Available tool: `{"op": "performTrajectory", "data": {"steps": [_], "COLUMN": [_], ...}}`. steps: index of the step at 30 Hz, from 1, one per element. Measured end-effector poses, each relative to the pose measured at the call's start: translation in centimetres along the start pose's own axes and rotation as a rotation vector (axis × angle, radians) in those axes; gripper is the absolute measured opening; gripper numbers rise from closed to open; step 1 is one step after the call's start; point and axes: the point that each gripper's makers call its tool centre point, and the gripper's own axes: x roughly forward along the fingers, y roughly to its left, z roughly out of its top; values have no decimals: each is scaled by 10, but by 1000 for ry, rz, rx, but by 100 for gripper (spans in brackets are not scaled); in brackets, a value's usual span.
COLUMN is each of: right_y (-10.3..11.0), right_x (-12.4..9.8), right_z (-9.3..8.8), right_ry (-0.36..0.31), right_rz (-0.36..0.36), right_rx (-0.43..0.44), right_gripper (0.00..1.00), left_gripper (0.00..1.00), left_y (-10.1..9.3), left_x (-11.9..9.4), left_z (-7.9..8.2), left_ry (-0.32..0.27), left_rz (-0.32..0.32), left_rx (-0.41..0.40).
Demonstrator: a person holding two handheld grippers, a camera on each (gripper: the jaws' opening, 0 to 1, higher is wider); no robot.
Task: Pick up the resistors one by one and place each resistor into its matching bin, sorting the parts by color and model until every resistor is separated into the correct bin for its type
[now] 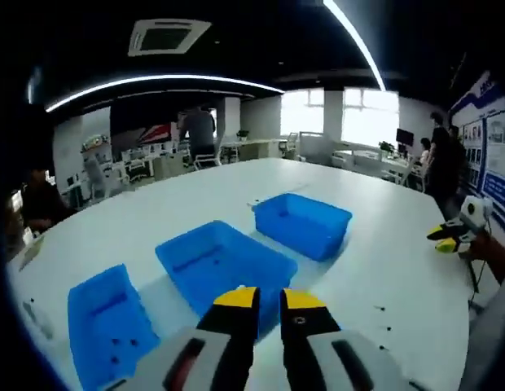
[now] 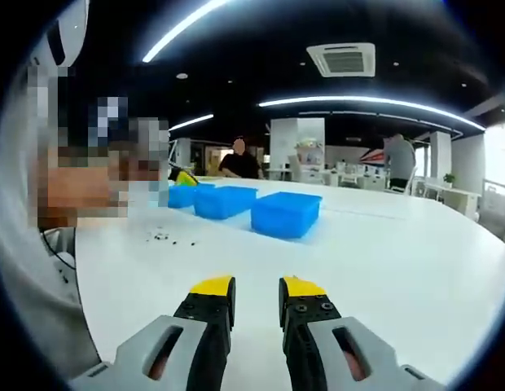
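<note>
Resistors (image 1: pixel 381 309) appear in the left gripper view as tiny dark specks on the large white desk (image 1: pixel 383 252), to the right of the left claw (image 1: pixel 269 299); they are too small to tell colour or model. More specks lie inside the near blue plastic bin (image 1: pixel 106 326) at the lower left. The middle blue plastic bin (image 1: pixel 224 265) stands just beyond the claw tips, and the far blue plastic bin (image 1: pixel 303 221) is behind it to the right, apart from it. The left claw has yellow tips and black jaws on grey bodies; the jaws are a little apart and hold nothing. At the right edge the right claw (image 1: pixel 448 238) shows above the desk, its yellow tips close together. Blue wall posters (image 1: pixel 489 138) carry writing, but it is too blurred to read.

In the right gripper view the right claw (image 2: pixel 256 297) hovers over bare desk (image 2: pixel 383 261), jaws slightly parted and empty. Small dark resistors (image 2: pixel 167 239) are scattered on the desk to the left, well ahead of the claw. The three blue bins (image 2: pixel 285 214) stand in a row farther back, and the yellow tip of the left claw (image 2: pixel 184 177) shows just beside the leftmost one.
</note>
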Motion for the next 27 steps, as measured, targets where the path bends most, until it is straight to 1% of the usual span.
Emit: {"op": "performTrajectory", "data": {"steps": [2,3,4,7,9,13,18,20,21,22,24,27], "right_y": [1,2,3,3,4,8,7,4,3,2,2,3], "right_x": [3,4,5,6,7,8,6,5,4,3,3,3], "right_z": [-1,-1,0,1,0,-3,-2,-1,-1,-1,-1,-4], "right_ry": [5,6,5,-2,1,9,11,7,8,8,8,15], "right_rz": [6,9,11,15,18,35,35,26,23,19,16,19], "right_rx": [-2,-5,-7,-4,-3,-7,-14,-14,-15,-15,-13,-11], "right_gripper": [24,24,24,24,24,24,24,24,24,24,24,24], "left_gripper": [13,13,13,13,13,13,13,13,12,12,9,6], "left_y": [-13,-19,-25,-38,-43,-52,-50,-53,-53,-53,-50,-51], "left_x": [-4,-7,-9,-11,-11,-9,-9,-9,-9,-9,-12,-12], "left_z": [-20,-34,-43,-65,-73,-79,-89,-91,-90,-91,-93,-93], "left_ry": [89,139,166,212,233,251,294,272,246,233,227,204], "left_rz": [-19,-7,-5,-8,-6,-26,-7,-28,-27,-29,-18,-20], "left_rx": [29,10,8,1,3,-14,-2,-57,-84,-110,-106,-115]}}
